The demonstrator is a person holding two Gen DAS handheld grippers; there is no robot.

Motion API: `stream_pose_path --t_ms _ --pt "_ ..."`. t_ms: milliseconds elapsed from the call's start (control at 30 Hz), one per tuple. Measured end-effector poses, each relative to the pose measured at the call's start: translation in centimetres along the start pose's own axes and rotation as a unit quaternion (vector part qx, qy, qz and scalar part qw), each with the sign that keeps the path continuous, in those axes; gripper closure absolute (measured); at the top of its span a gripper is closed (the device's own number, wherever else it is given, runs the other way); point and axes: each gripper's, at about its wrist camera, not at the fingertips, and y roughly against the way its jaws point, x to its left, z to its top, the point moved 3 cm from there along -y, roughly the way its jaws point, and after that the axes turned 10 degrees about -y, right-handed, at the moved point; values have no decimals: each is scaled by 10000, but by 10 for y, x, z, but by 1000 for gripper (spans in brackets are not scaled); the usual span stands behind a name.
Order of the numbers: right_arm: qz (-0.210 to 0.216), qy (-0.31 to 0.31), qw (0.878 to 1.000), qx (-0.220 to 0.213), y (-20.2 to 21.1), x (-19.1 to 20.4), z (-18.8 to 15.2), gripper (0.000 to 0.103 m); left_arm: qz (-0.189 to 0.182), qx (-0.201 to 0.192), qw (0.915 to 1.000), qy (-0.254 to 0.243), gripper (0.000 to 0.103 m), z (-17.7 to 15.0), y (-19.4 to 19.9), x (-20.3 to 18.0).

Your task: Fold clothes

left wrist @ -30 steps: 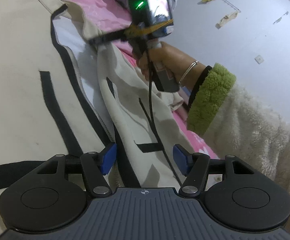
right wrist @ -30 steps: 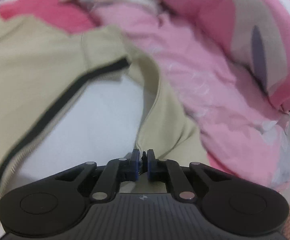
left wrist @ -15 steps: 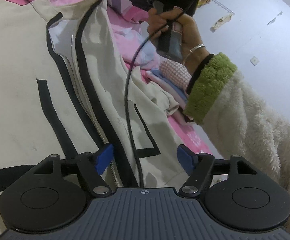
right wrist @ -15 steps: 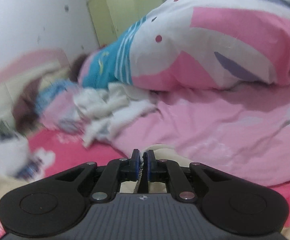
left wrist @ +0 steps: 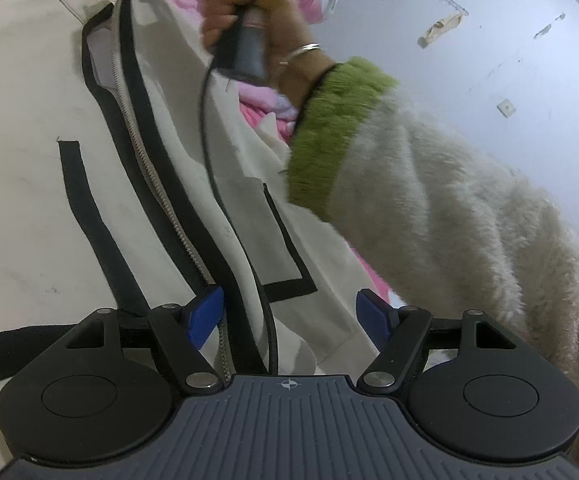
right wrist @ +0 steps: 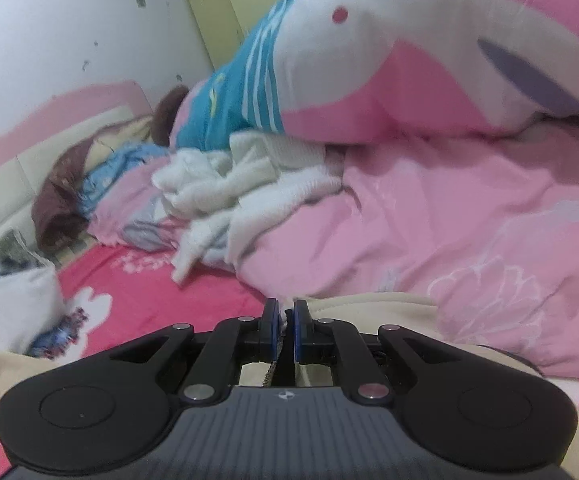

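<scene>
Left claw (left wrist: 291,314): blue pads wide apart, nothing between them, hovering over the near hem of the cream jacket (left wrist: 29,184). Jacket lies spread on the bed, front up, black trim along the zipper (left wrist: 157,184) and a black-outlined pocket (left wrist: 285,240) on the right panel. Zipper line runs from near the left pad away to the far collar.

Right claw (right wrist: 285,322): pads closed together, clamped on the jacket edge; a bit of cream fabric and zipper teeth show in the gap. From the left wrist view the person's right hand (left wrist: 249,12) grips the tool handle at the far end of the jacket, holding the right front panel up by its collar end; image blurred there. A black cable (left wrist: 209,152) hangs from the handle down across the panel. Wrist has a metal bangle (left wrist: 303,50), fluffy white sleeve (left wrist: 449,216) with green cuff.

Right wrist view: pink duvet (right wrist: 469,220) far right, pink-and-white bolster (right wrist: 429,60) on it, heap of white clothes (right wrist: 229,184) mid-bed, bright pink sheet (right wrist: 149,292) near left.
</scene>
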Motion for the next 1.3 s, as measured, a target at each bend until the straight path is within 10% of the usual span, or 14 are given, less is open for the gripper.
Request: stream_pose_path --t_ms 300,433,800,1033,1300 --pt "-1033 605 9917 464 -60 -13 -34 94 115 -40 9999 29 27 2 1 0" --pt "-1197 904 9869 591 -49 2 -35 60 95 -41 9999 119 24 4 0 -3" --pt "-1027 1251 9849 -617 191 34 -19 61 478 177 9986 137 17 -1 16 -22" --pt "-1532 2204 9549 -1271 364 66 -21 62 962 187 9948 273 17 -7 29 -19" --pt "-959 3113 9454 -28 334 98 -140 66 1265 -26 9917 221 26 -7 42 -14"
